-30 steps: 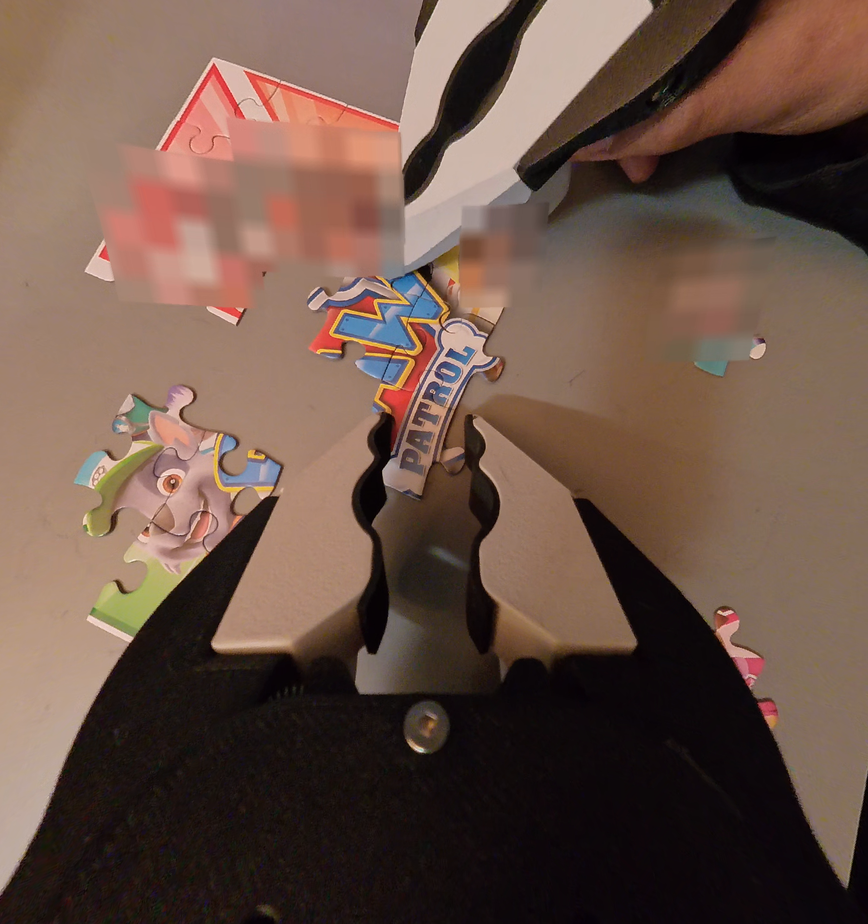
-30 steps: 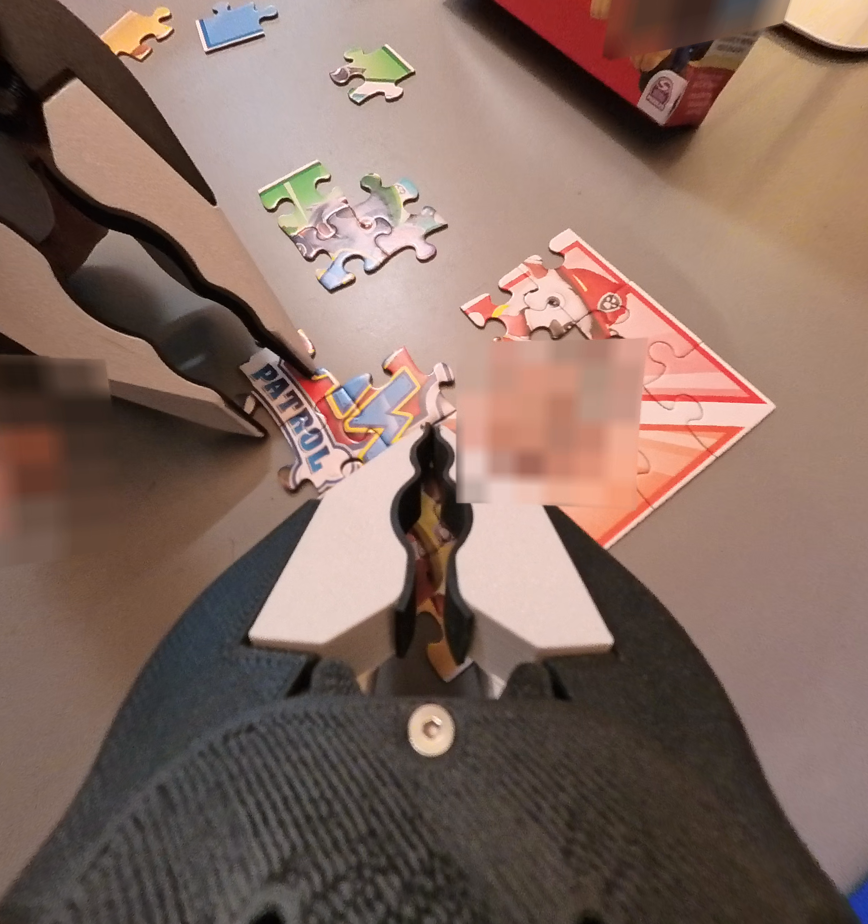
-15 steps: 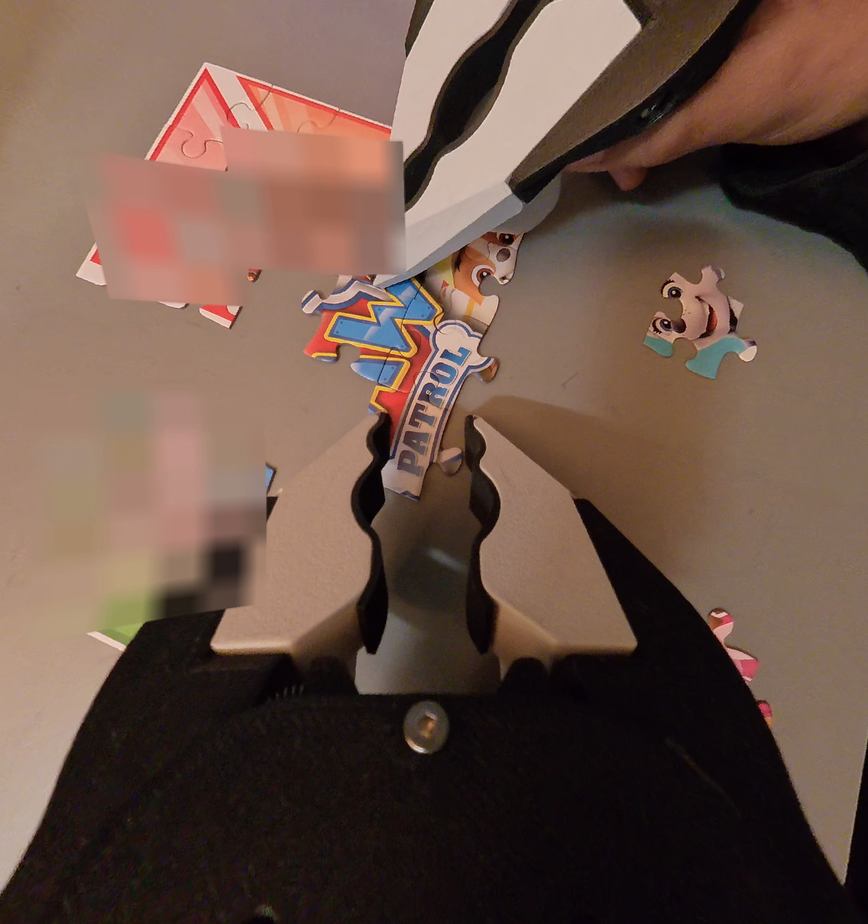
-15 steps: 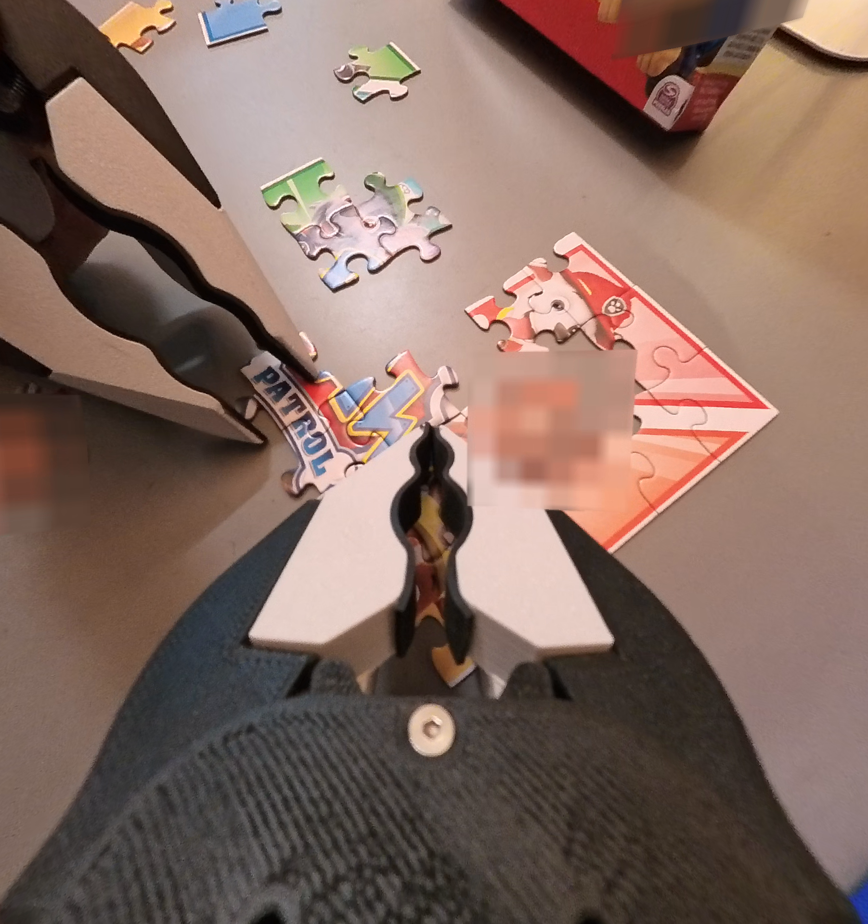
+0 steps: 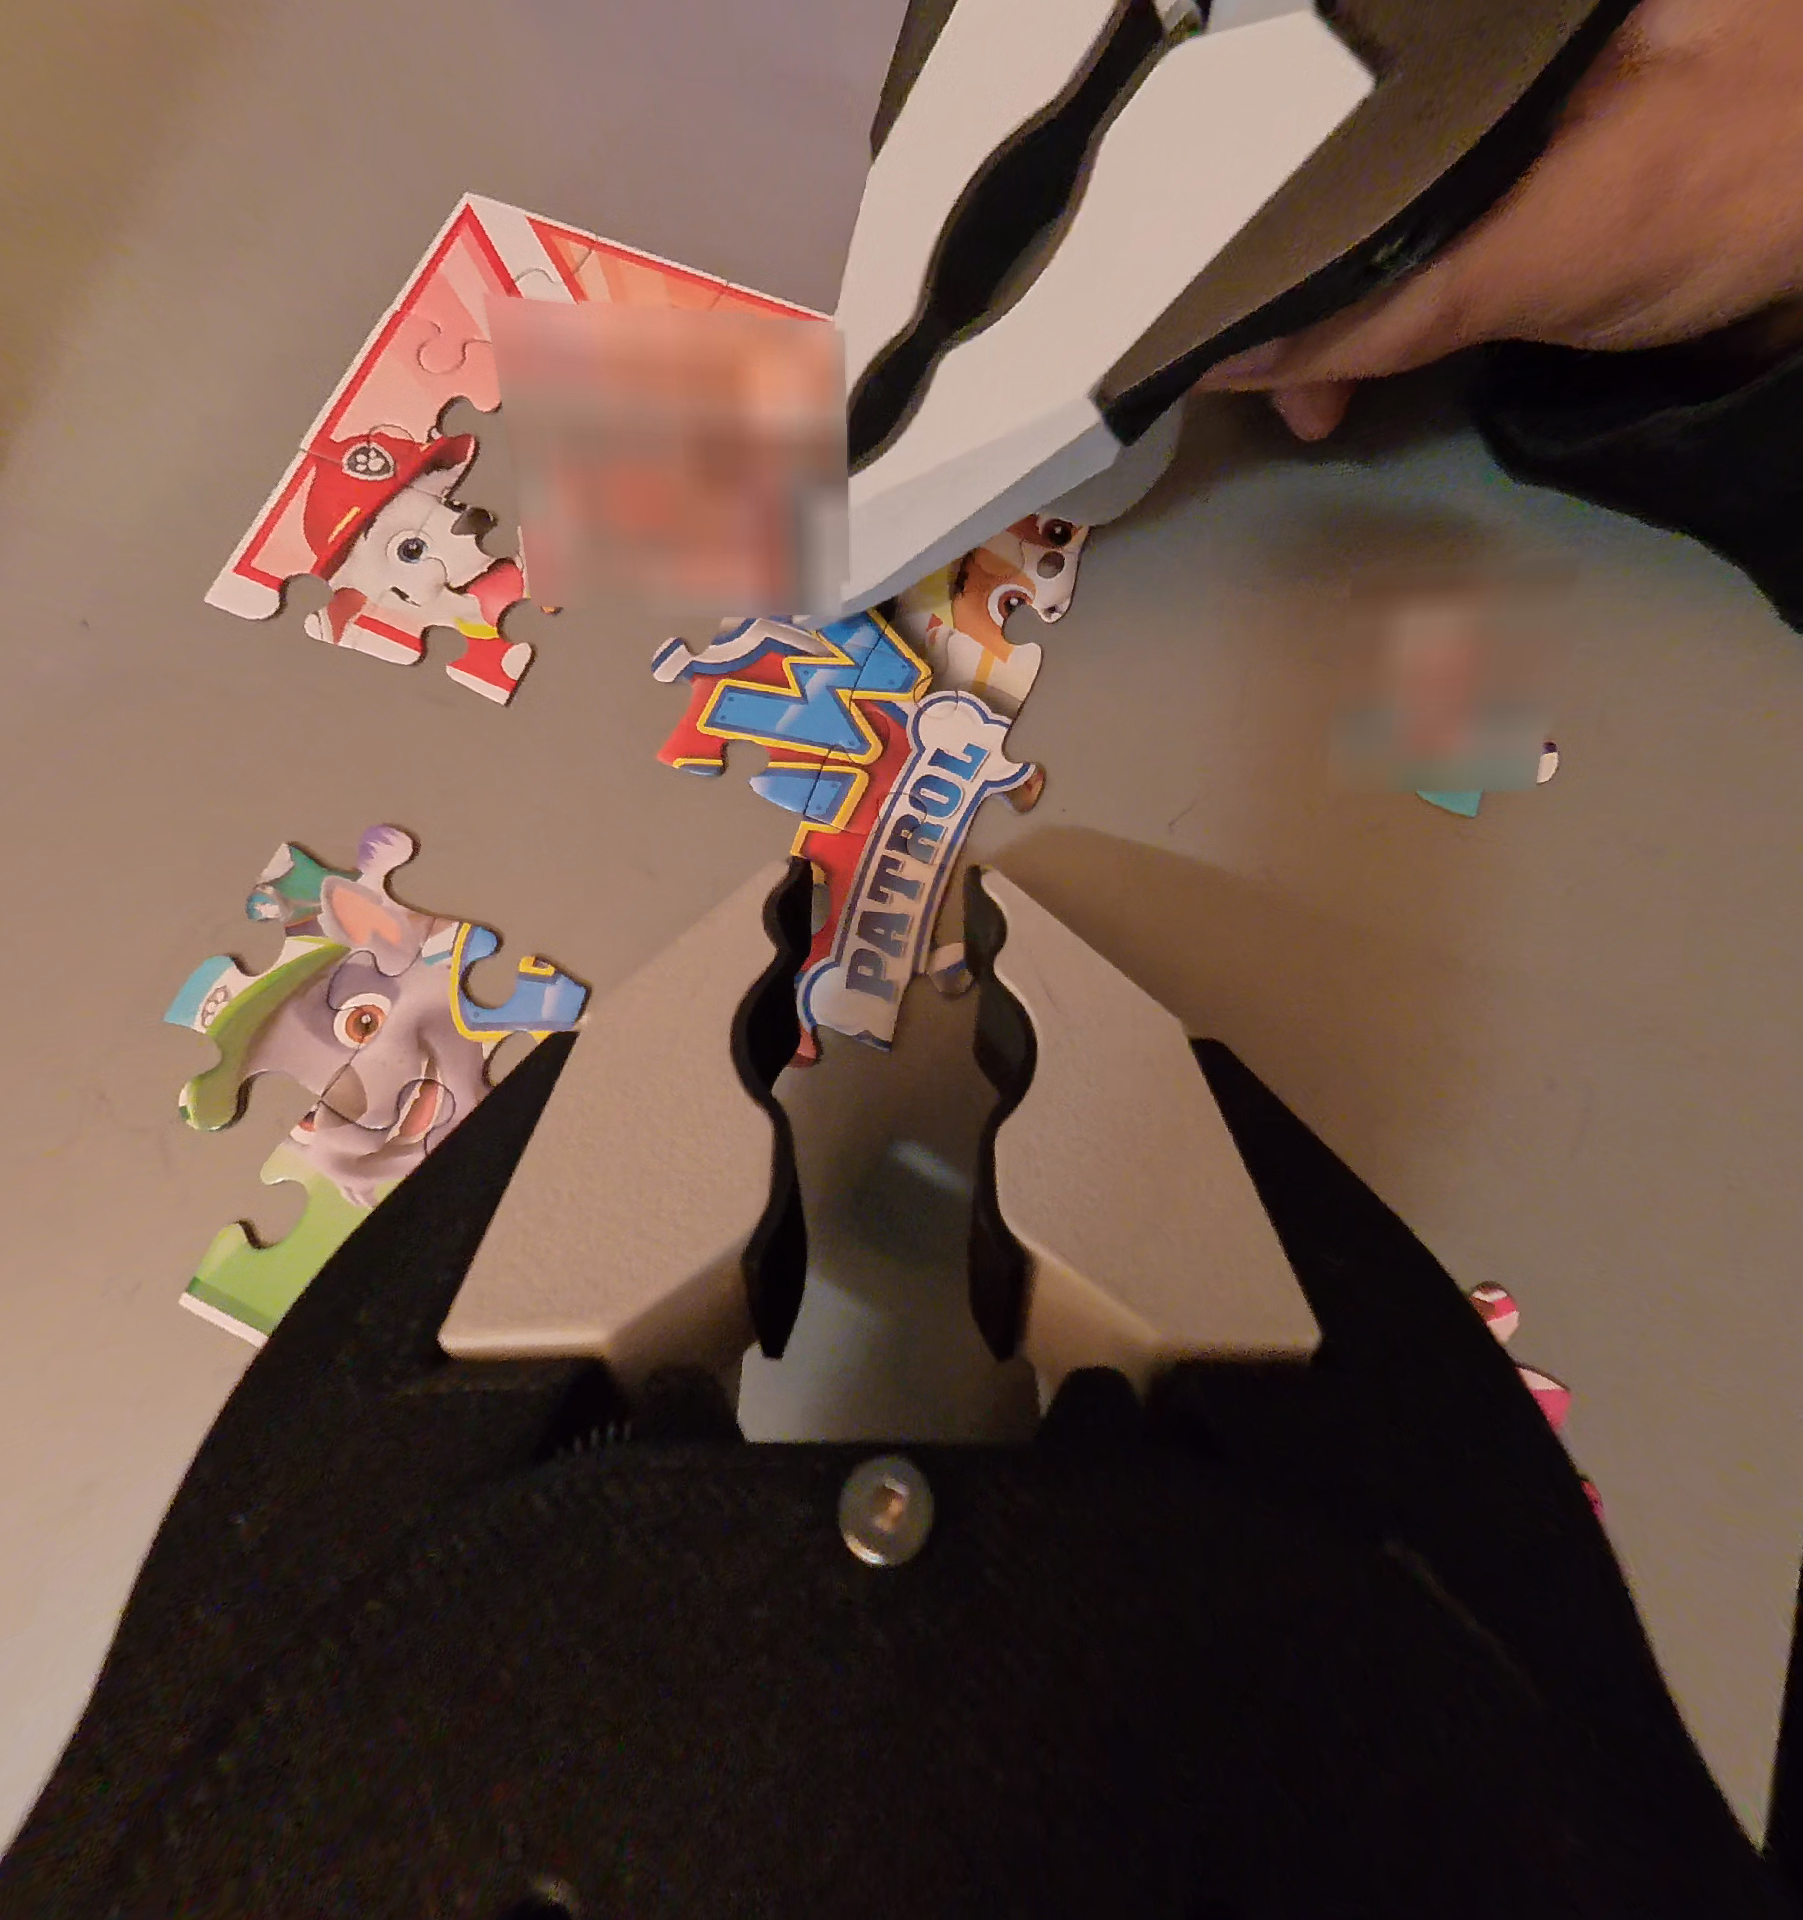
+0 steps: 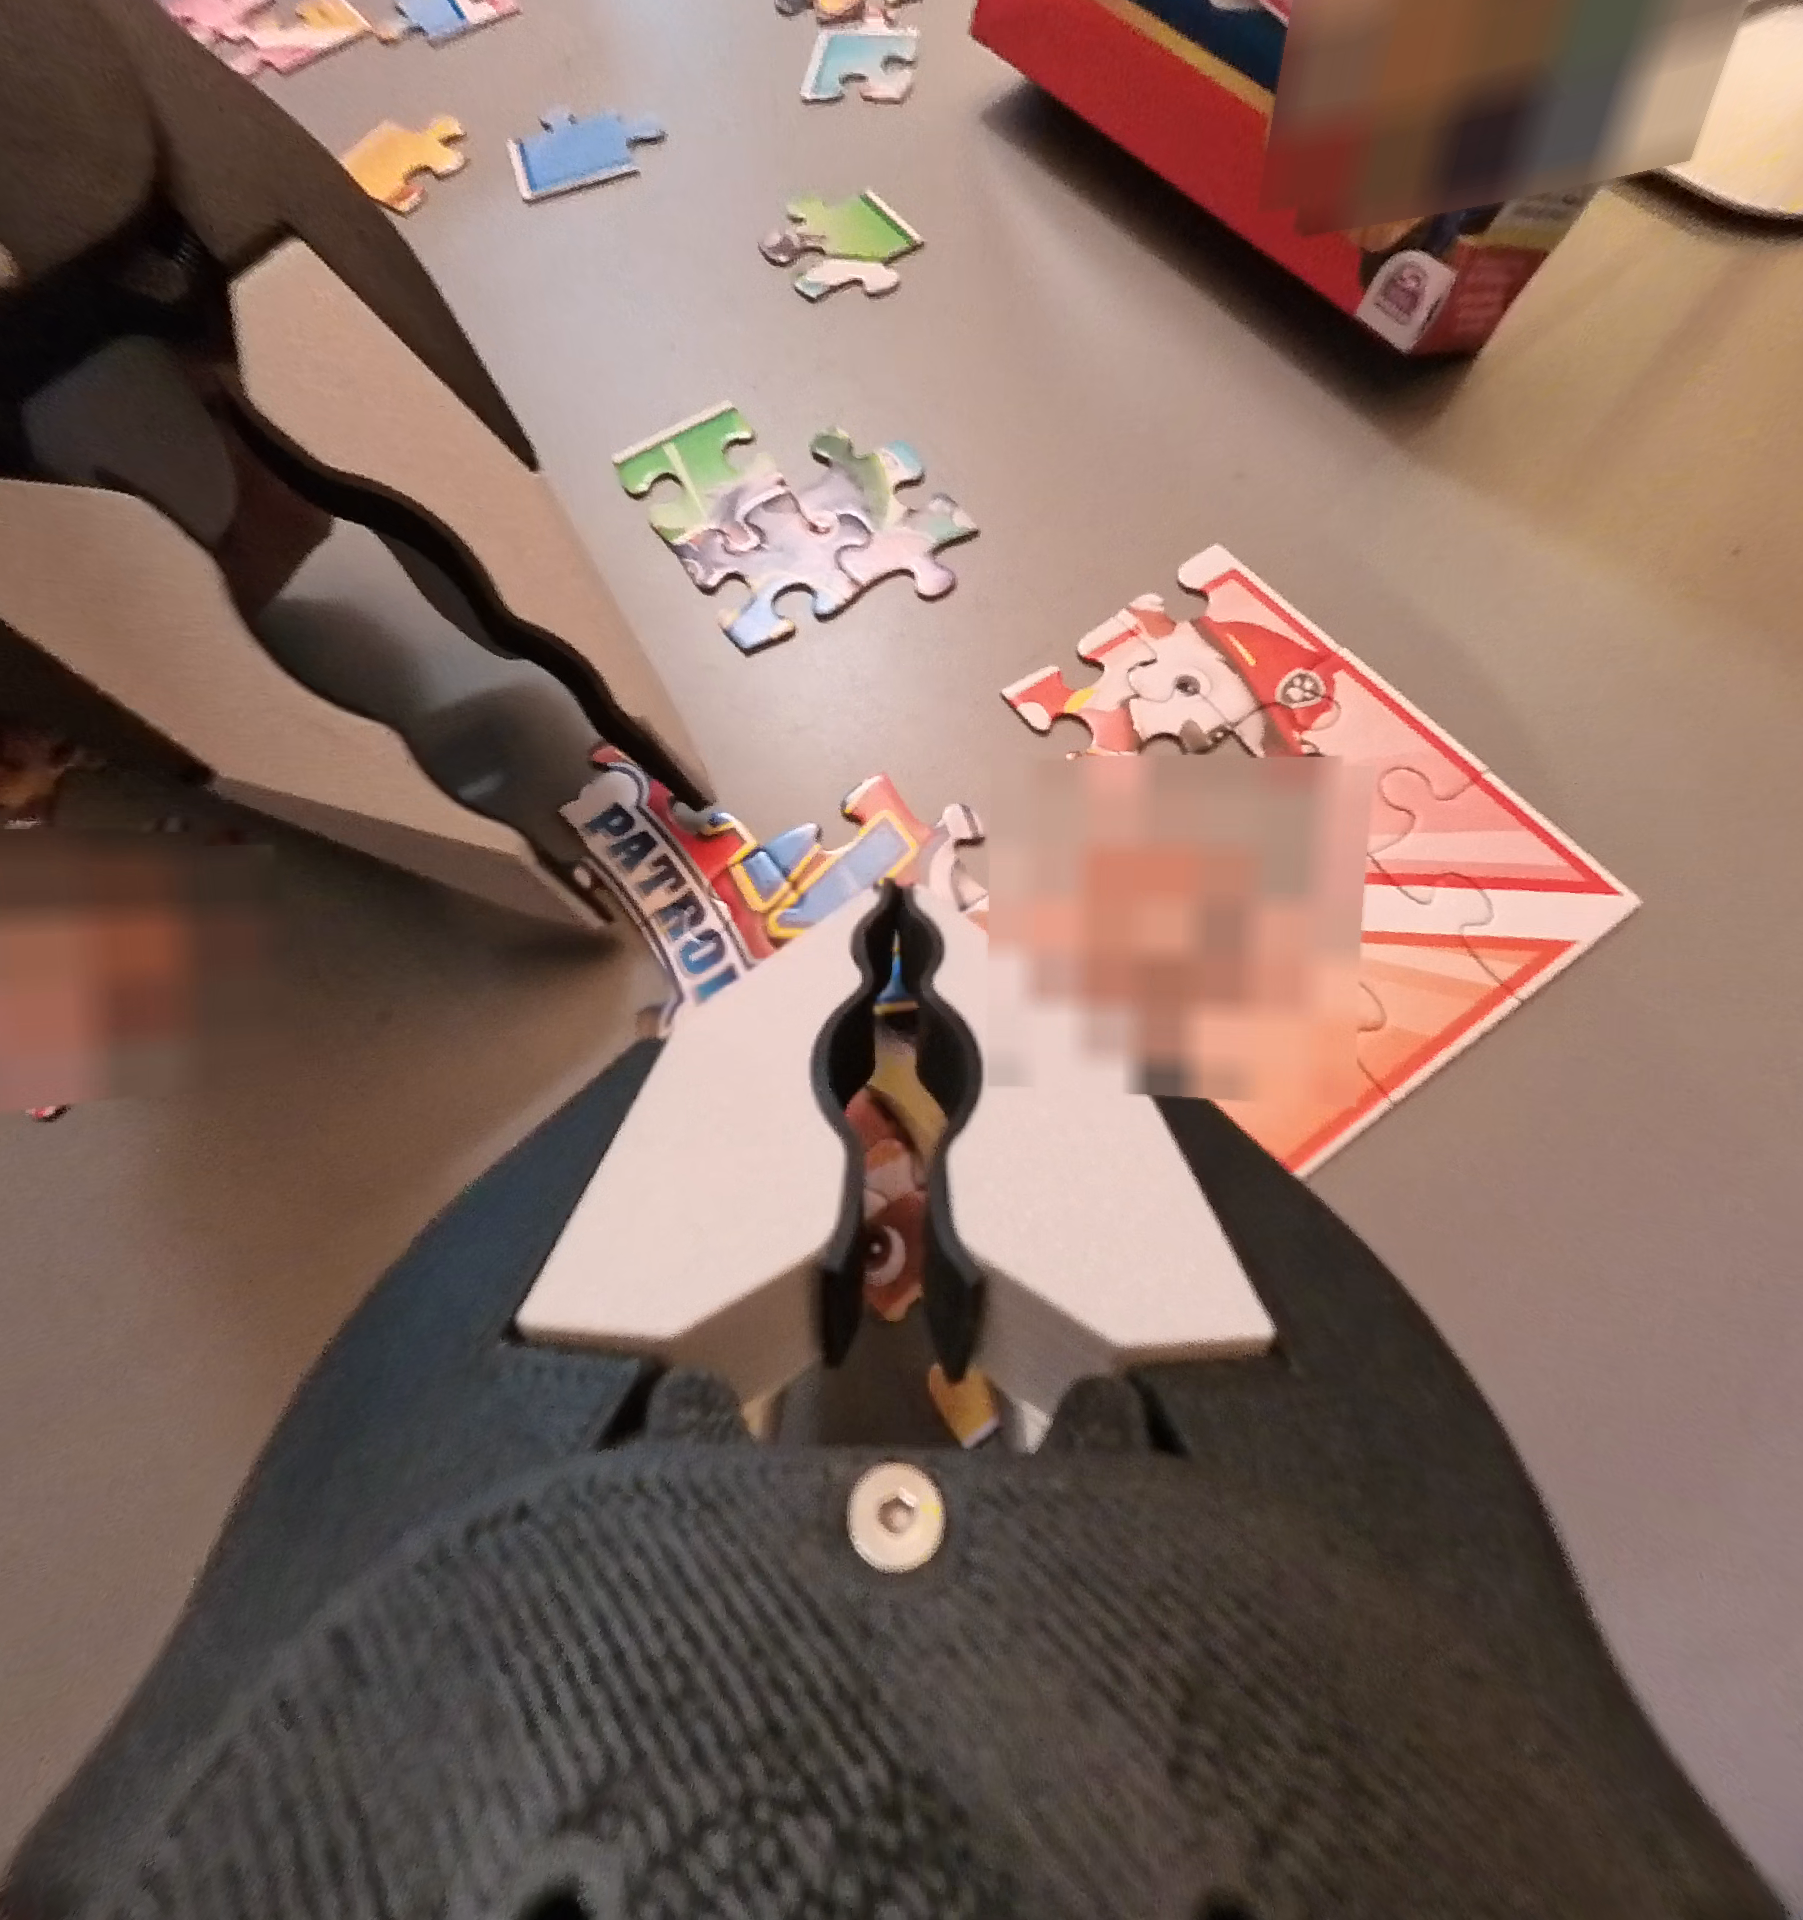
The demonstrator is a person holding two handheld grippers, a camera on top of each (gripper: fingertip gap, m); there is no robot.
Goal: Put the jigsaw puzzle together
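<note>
In the left wrist view, the left gripper stands partly open over a grey matte table, its pale wedge-shaped fingers lined with black wavy pads. Between the tips lies the near end of a flat cardboard puzzle cluster in red, blue and yellow with a white bone-shaped banner; its long axis runs away from the gripper, leaning slightly to the right. Whether the pads touch the cluster's edges cannot be told. At the cluster's far end, the right gripper comes down from the upper right, held by a hand, with an orange-and-white puppy piece showing just beneath it. Left of the fingers lies a grey-and-green cluster; farther ahead to the left, a red-bordered corner section. In the right wrist view, the right gripper is closed, its pad tips meeting; the puppy piece stands edgewise between the pads, running lengthwise back toward the gripper body. The lettered cluster lies just ahead and left of the tips, with the left gripper at its far-left end. The corner section lies to the right; a red box sits far ahead.
</note>
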